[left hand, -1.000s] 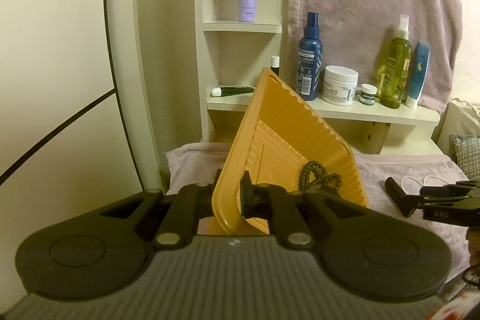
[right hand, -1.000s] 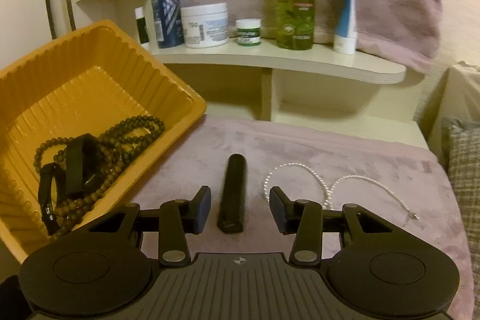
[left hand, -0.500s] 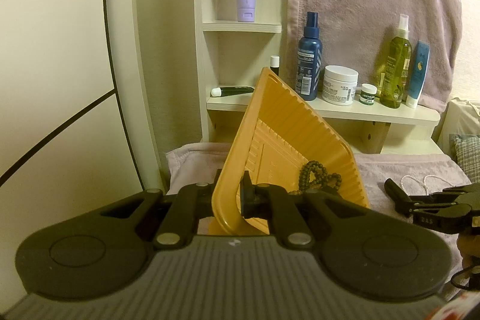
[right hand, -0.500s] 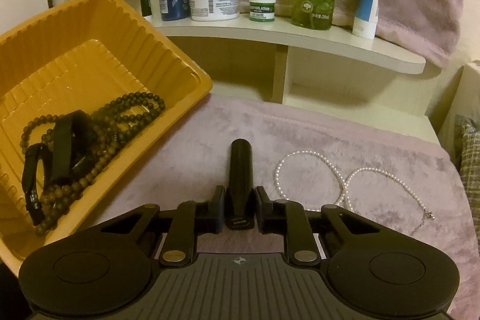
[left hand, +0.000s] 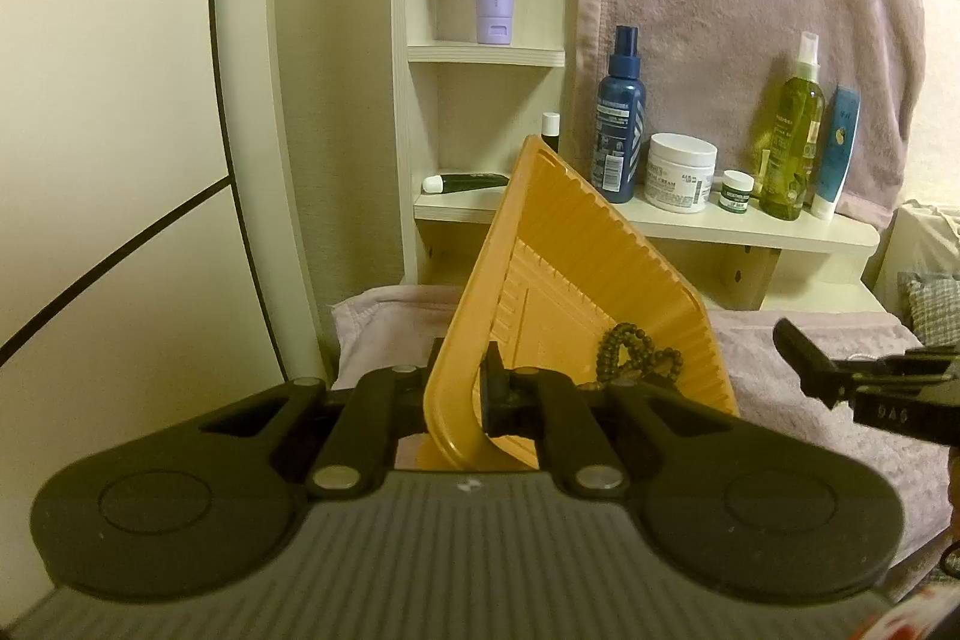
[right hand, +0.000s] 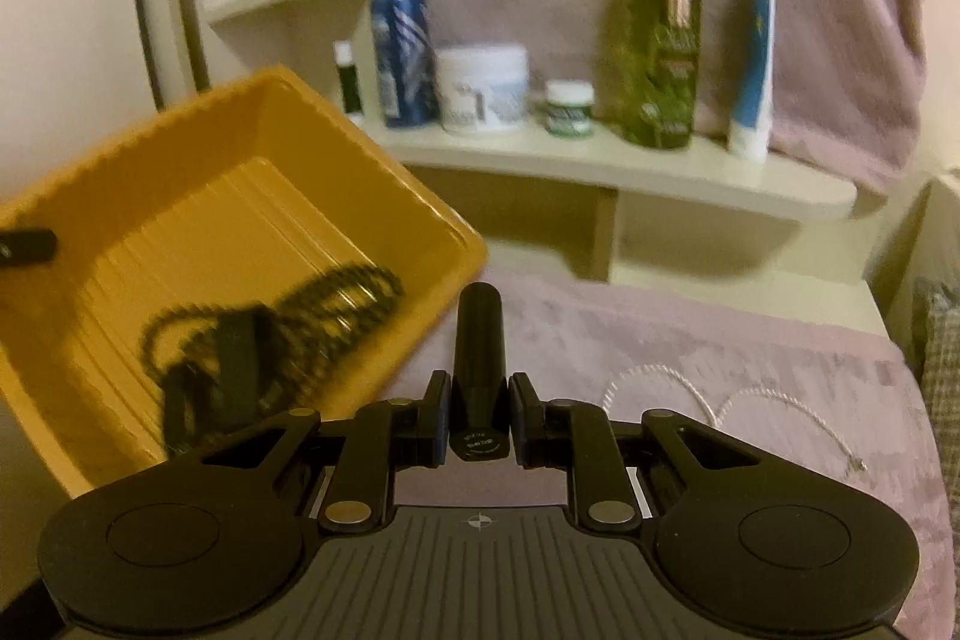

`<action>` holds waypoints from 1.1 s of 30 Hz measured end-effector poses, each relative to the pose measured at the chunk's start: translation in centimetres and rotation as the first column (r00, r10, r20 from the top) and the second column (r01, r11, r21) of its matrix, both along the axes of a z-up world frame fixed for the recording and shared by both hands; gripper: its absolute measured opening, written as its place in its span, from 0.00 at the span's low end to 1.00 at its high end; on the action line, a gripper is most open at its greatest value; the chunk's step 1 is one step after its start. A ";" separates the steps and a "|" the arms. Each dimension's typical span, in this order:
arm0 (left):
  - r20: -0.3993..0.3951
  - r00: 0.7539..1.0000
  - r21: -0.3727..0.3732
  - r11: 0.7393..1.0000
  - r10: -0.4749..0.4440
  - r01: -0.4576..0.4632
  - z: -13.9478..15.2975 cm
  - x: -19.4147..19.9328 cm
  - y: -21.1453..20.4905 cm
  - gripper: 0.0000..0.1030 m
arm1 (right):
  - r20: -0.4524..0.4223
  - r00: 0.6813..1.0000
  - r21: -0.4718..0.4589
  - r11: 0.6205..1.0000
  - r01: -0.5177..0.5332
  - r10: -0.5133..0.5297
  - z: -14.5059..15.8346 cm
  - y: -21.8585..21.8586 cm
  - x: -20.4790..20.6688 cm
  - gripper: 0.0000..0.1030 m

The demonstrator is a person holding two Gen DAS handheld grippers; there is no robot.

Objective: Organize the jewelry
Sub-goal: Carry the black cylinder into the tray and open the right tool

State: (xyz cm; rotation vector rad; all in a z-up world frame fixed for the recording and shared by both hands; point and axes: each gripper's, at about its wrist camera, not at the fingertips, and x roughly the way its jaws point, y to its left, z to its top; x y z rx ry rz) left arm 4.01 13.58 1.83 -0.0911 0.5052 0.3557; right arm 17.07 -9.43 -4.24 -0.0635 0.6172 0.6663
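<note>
Left gripper (left hand: 459,394): clamped on rim of tilted orange tray (left hand: 576,274). Right gripper (right hand: 479,421): clamped on black cylinder (right hand: 478,346), frame centre. Pearl necklace (right hand: 738,400): lower right.

Both grippers (left hand: 459,391) (right hand: 478,421) clamped

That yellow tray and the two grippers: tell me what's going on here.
A person is sorting jewelry with a gripper in each hand. The left gripper is clamped on the rim of the yellow tray, holding it tilted; a dark bead necklace and a black strap lie inside. The right gripper has its jaws shut on a black cylinder, lifted off the pink cloth. A pearl necklace is on the cloth.
</note>
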 end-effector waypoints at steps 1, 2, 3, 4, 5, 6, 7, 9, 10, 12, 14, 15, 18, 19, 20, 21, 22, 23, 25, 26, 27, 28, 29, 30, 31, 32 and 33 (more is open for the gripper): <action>0.001 1.000 0.000 1.000 -0.001 0.001 0.0 0.0 0.0 0.07 | 0.003 1.000 0.010 1.000 -0.008 0.008 0.5 0.2 -0.2 0.20; 0.001 1.000 0.000 1.000 -0.001 0.001 0.0 0.0 0.0 0.07 | 0.007 1.000 0.017 1.000 -0.016 0.015 0.9 0.4 -0.3 0.20; 0.002 1.000 0.000 1.000 -0.002 0.002 0.0 0.0 0.0 0.07 | 0.010 1.000 0.022 1.000 -0.022 0.022 1.2 0.6 -0.4 0.20; 0.002 1.000 -0.001 1.000 -0.002 0.002 0.0 0.0 0.0 0.07 | 0.011 0.999 0.031 0.999 -0.031 0.030 1.6 0.8 -0.5 0.20; 0.002 1.000 -0.002 1.000 -0.002 0.002 0.0 0.0 0.1 0.07 | 0.011 0.999 0.038 0.999 -0.037 0.036 1.9 1.0 -0.6 0.20; 0.002 1.000 -0.002 1.000 -0.002 0.002 0.0 0.0 0.1 0.07 | 0.011 0.999 0.045 0.998 -0.042 0.042 2.2 1.2 -0.7 0.20; 0.002 1.000 -0.002 1.000 -0.002 0.002 0.0 0.0 0.1 0.07 | 0.011 0.999 0.050 0.998 -0.049 0.048 2.4 1.4 -0.8 0.20; 0.002 1.000 -0.001 1.000 -0.002 0.002 0.0 0.0 0.1 0.07 | 0.010 0.998 0.065 0.996 -0.064 0.064 2.9 1.9 -1.0 0.20; 0.002 1.000 -0.002 1.000 -0.002 0.002 0.0 0.0 0.1 0.07 | 0.012 0.997 0.069 0.995 -0.071 0.070 3.1 2.0 -1.2 0.20; 0.002 1.000 -0.002 1.000 -0.001 0.001 0.0 -0.1 0.1 0.07 | 0.012 0.996 0.081 0.993 -0.088 0.087 3.5 2.5 -1.6 0.20; 0.003 1.000 -0.002 1.000 -0.001 0.001 0.0 -0.1 0.1 0.07 | 0.012 0.994 0.093 0.990 -0.109 0.108 3.8 3.1 -2.0 0.20; 0.003 1.000 -0.002 1.000 -0.002 0.002 0.0 -0.1 0.1 0.07 | 0.013 0.993 0.094 0.988 -0.119 0.118 3.9 3.4 -2.2 0.20; 0.003 1.000 -0.003 1.000 -0.002 0.002 0.0 -0.1 0.1 0.07 | 0.001 0.988 0.102 0.983 -0.154 0.154 3.9 4.5 -2.6 0.20; 0.003 1.000 -0.002 1.000 -0.002 0.002 0.0 -0.1 0.1 0.07 | -0.003 0.986 0.101 0.981 -0.166 0.167 3.8 5.0 -2.8 0.20; 0.003 1.000 -0.002 1.000 -0.002 0.002 0.0 -0.1 0.1 0.07 | -0.004 0.984 0.098 0.979 -0.176 0.177 3.8 5.4 -3.0 0.20; 0.003 1.000 -0.003 1.000 -0.002 0.002 0.0 -0.1 0.1 0.07 | -0.005 0.983 0.093 0.978 -0.185 0.186 3.6 5.8 -3.2 0.20; 0.003 1.000 -0.003 1.000 -0.002 0.002 0.0 -0.1 0.0 0.07 | -0.007 0.981 0.089 0.977 -0.193 0.194 3.5 6.3 -3.3 0.20; 0.003 1.000 -0.002 1.000 -0.002 0.002 0.1 -0.1 0.0 0.07 | -0.011 0.979 0.087 0.976 -0.200 0.201 3.3 6.5 -3.4 0.20; 0.003 1.000 -0.004 1.000 -0.002 0.002 0.1 -0.1 0.1 0.07 | -0.017 0.977 0.084 0.974 -0.209 0.211 3.1 7.0 -3.4 0.20; 0.004 1.000 -0.005 1.000 -0.001 0.002 0.1 -0.1 0.0 0.07 | -0.022 0.976 0.086 0.973 -0.215 0.217 3.0 7.2 -3.5 0.20; 0.004 1.000 -0.005 1.000 -0.002 0.002 0.1 -0.2 0.0 0.07 | -0.027 0.974 0.089 0.971 -0.222 0.226 2.9 7.3 -3.5 0.20; 0.004 1.000 -0.005 1.000 -0.001 0.001 0.1 -0.2 0.0 0.07 | -0.033 0.970 0.096 0.967 -0.236 0.240 2.9 7.5 -3.6 0.20; 0.004 1.000 -0.006 1.000 -0.001 0.001 0.1 -0.2 0.0 0.07 | -0.036 0.967 0.099 0.964 -0.247 0.252 2.9 7.7 -3.7 0.20; 0.005 1.000 -0.007 1.000 -0.001 0.001 0.1 -0.2 0.0 0.07 | -0.039 0.964 0.101 0.960 -0.259 0.264 2.9 7.8 -3.8 0.20; 0.005 1.000 -0.007 1.000 -0.001 0.001 0.1 -0.2 0.0 0.07 | -0.043 0.960 0.105 0.957 -0.270 0.276 2.9 7.9 -3.9 0.20; 0.005 1.000 -0.007 1.000 -0.001 0.001 0.1 -0.2 0.0 0.07 | -0.051 0.956 0.111 0.953 -0.281 0.287 2.8 8.0 -3.9 0.20; 0.004 1.000 -0.006 1.000 -0.001 0.001 0.1 -0.2 0.0 0.07 | -0.058 0.954 0.115 0.951 -0.287 0.294 2.7 8.2 -3.9 0.20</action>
